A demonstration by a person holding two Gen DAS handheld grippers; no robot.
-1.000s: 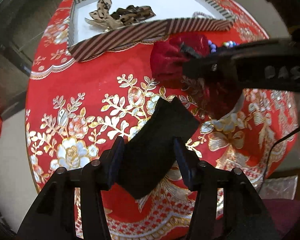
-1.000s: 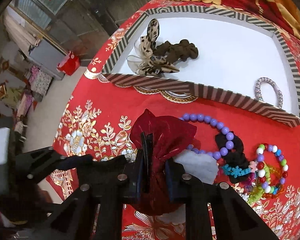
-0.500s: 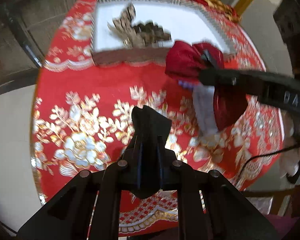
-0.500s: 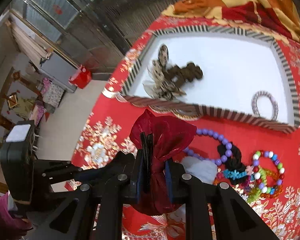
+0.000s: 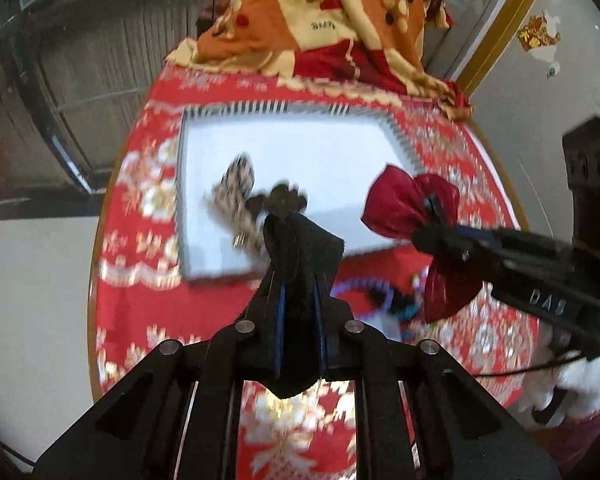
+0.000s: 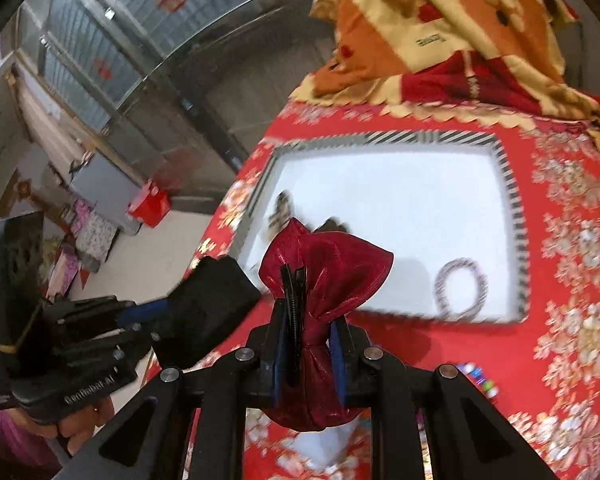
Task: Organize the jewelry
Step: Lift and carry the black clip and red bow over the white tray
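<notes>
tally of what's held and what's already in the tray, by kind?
Pouches held: 2, black pouch in the left gripper, red pouch in the right gripper
Hair bows in the tray: 2
Bracelet in tray: 1
Total: 5

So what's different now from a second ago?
The left gripper closed on the black pouch and lifted it off the tablecloth toward the tray. The right gripper rose too, still clamped on the red pouch. The jewelry in the tray stayed put.

Home interior, red floral tablecloth [image 5: 140, 200], folded blanket [image 6: 440, 32], glass-fronted cabinet [image 6: 100, 52]
</notes>
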